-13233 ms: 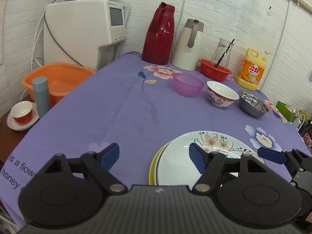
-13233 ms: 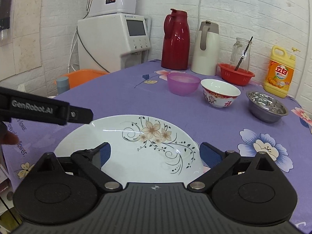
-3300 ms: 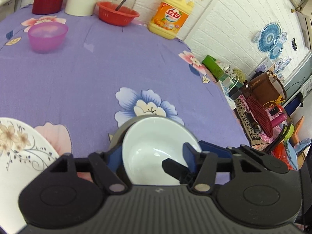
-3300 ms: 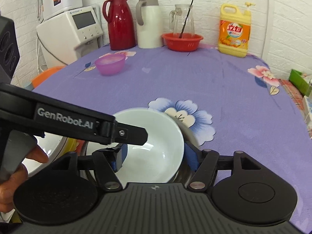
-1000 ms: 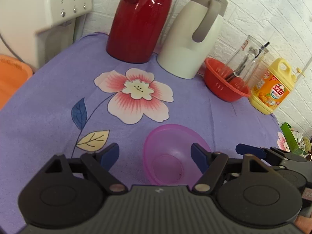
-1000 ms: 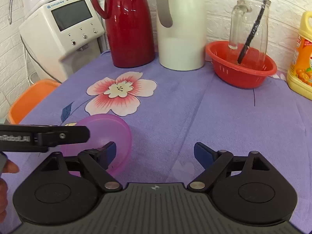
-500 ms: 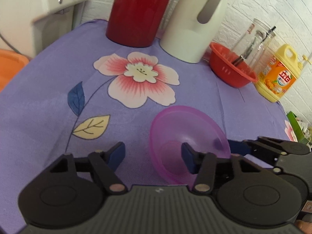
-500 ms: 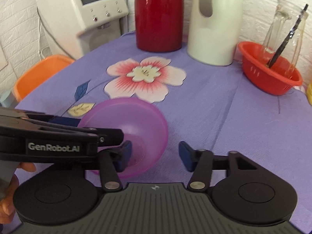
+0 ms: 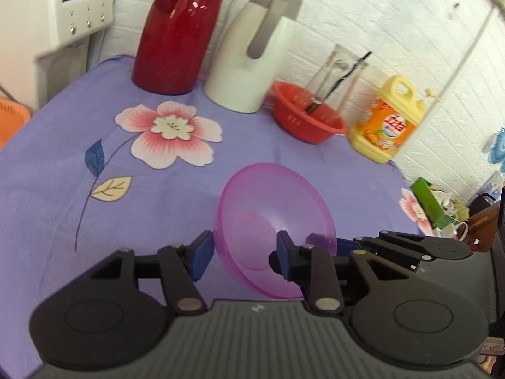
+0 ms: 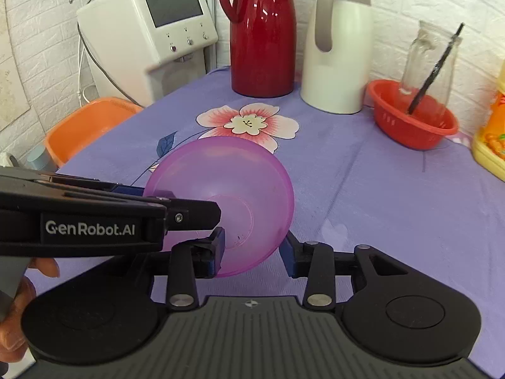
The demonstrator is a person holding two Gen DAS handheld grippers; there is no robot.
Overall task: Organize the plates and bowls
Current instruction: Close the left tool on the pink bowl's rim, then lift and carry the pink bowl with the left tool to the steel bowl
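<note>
A translucent pink-purple bowl (image 9: 271, 218) is tilted up off the purple tablecloth. My left gripper (image 9: 243, 252) grips its left rim, one finger outside and one inside the bowl. In the right wrist view the same bowl (image 10: 233, 189) sits between the fingers of my right gripper (image 10: 252, 252), which are closed on its right rim. The left gripper's body (image 10: 94, 218) crosses that view from the left. The plates and the other bowls are out of view.
At the back of the table stand a red thermos (image 9: 176, 28), a white thermos (image 9: 252, 53), a red basket (image 9: 306, 120) with a glass jar, and a yellow detergent bottle (image 9: 388, 123). A white water dispenser (image 10: 151, 31) and an orange basin (image 10: 85, 123) are at left.
Both grippers have narrowed onto the pink bowl's rims, and the bowl has tipped up and lifted off the cloth. A second ago both were open beside it.
</note>
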